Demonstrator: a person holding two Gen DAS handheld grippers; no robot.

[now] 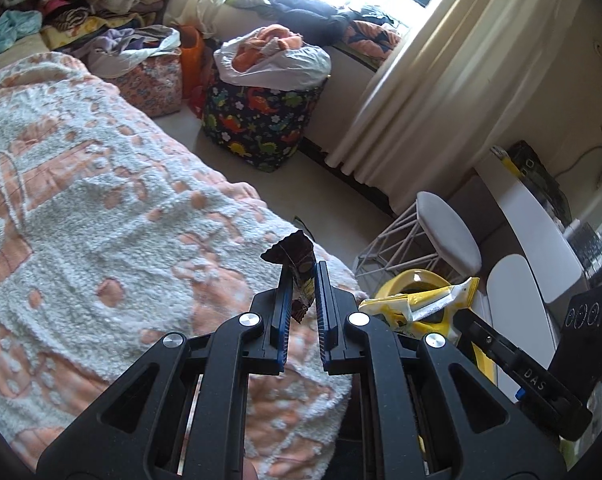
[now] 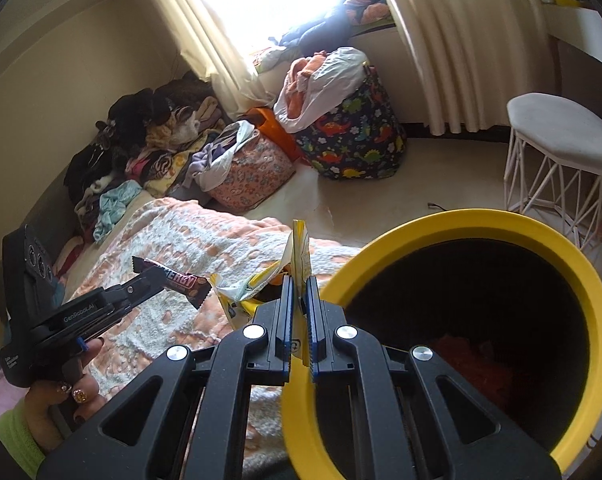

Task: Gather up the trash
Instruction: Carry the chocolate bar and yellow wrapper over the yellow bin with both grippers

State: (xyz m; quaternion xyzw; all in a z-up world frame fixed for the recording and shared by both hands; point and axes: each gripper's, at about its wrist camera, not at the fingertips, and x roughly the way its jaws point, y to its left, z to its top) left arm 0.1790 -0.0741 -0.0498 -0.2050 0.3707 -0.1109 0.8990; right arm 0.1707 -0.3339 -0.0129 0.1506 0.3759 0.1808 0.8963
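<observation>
My left gripper (image 1: 304, 280) is shut on a dark brown candy bar wrapper (image 1: 295, 256), held above the corner of the bed; the right wrist view shows the same left gripper (image 2: 151, 276) with the wrapper (image 2: 181, 280) sticking out sideways. My right gripper (image 2: 299, 280) is shut on a yellow and white snack packet (image 2: 299, 248), held beside the near left rim of a yellow trash bin (image 2: 581, 280) with a dark inside and something red at the bottom. In the left wrist view the packet (image 1: 425, 302) and bin rim (image 1: 397, 280) show at the right.
A bed with an orange and white fluffy blanket (image 1: 101, 200) fills the left. A white wire stool (image 2: 561, 160) stands behind the bin. A dinosaur-print bag (image 2: 353, 140) and a floral bag (image 2: 249, 176) of clothes sit on the floor under the window. A hand (image 2: 61, 400) holds the left gripper.
</observation>
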